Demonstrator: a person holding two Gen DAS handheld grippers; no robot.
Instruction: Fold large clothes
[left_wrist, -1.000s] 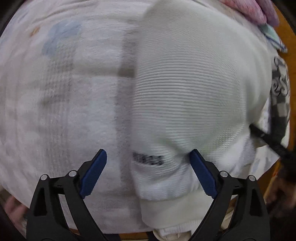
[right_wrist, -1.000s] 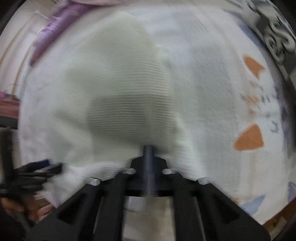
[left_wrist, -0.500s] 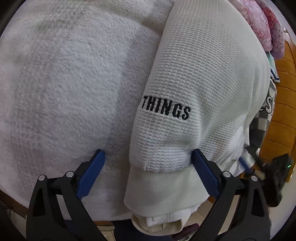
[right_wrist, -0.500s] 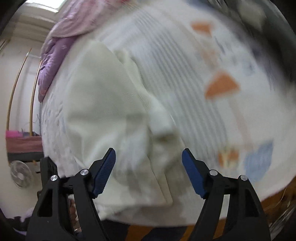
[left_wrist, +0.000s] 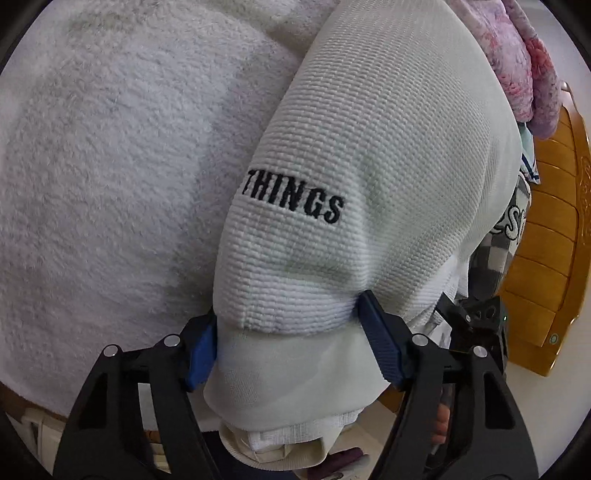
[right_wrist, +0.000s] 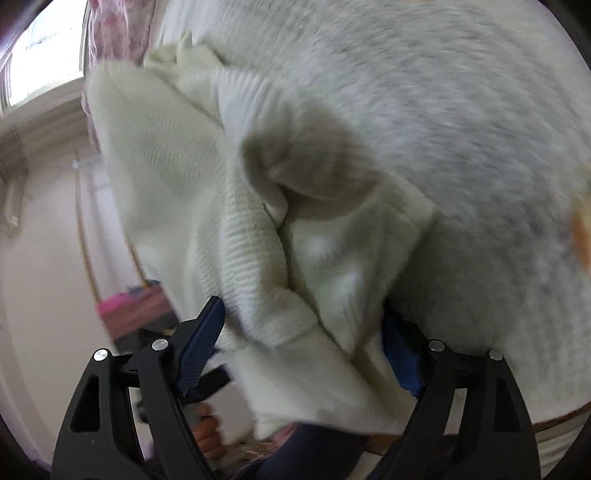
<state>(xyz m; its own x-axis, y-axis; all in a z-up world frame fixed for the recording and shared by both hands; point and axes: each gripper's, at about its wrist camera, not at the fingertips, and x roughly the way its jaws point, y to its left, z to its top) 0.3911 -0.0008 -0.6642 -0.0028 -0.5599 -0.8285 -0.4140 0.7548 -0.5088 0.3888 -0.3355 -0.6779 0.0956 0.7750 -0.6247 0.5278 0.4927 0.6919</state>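
A white waffle-knit garment (left_wrist: 369, 155) is seen lying on a fluffy white blanket (left_wrist: 110, 166) on the bed, its long axis running from the near edge away toward the pink bedding (left_wrist: 524, 66). The embroidered word "THINGS" (left_wrist: 295, 201) is read across its width. The ribbed hem (left_wrist: 291, 369) points toward the camera and is cut off below. The left claw (left_wrist: 286, 343) is spread, with the hem lying between its blue pads, which touch the cloth on both sides. The right claw (right_wrist: 299, 350) is also held apart around bunched cloth (right_wrist: 258, 221); this view is blurred, so a firm grip cannot be confirmed.
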